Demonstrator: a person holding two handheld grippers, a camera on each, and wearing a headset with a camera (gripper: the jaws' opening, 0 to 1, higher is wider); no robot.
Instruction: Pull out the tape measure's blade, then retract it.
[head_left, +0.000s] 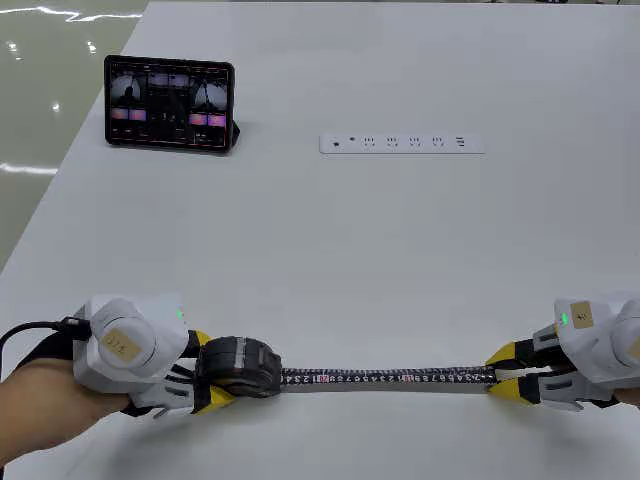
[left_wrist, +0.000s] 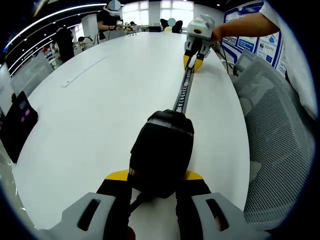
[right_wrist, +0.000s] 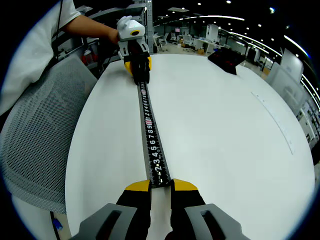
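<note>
A black, rounded tape measure case (head_left: 240, 366) sits close to the near edge of the white bench (head_left: 400, 250), towards its left end. The left gripper (head_left: 208, 370) is clamped around it, and in the left gripper view the yellow-tipped jaws cover the case's lower sides and back. From the case a dark blade with white numerals (head_left: 390, 377) runs along the near edge to the right gripper (head_left: 502, 372), whose jaws are closed on the blade's end. The end hook is hidden between them. The numerals read clearly in the right gripper view but are too small to make out in the head view. In the head view the right gripper is cut off by the picture's edge. A dark tablet on a stand (head_left: 170, 103) is near the far left corner, and a white power strip (head_left: 402, 143) lies well beyond the blade.
</note>
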